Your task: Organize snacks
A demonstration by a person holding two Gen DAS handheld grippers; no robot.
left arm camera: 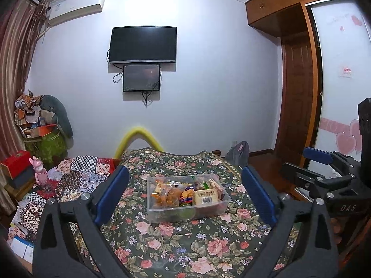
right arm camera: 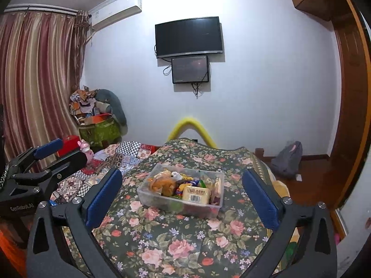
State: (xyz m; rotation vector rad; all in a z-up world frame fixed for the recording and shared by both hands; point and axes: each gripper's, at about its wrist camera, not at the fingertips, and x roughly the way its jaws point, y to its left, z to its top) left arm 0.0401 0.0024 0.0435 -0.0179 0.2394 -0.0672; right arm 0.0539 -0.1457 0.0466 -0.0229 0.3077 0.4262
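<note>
I held the left gripper [left arm camera: 184, 197] and right gripper [right arm camera: 182, 194] wide and empty, the snack bin [left arm camera: 187, 213] just ahead, judging a level, two-sided approach best.

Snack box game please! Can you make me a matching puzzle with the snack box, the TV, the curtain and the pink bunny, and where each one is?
Things:
1. snack box
2. TV
3. curtain
4. pink bunny

Places:
A. hanging on the wall, above a smaller screen
B. hanging at the left side of the room
C. standing beside a red box, left of the table
D. sitting on the flowery tablecloth

Pairs: 1-D, 2-A, 3-B, 4-C
</note>
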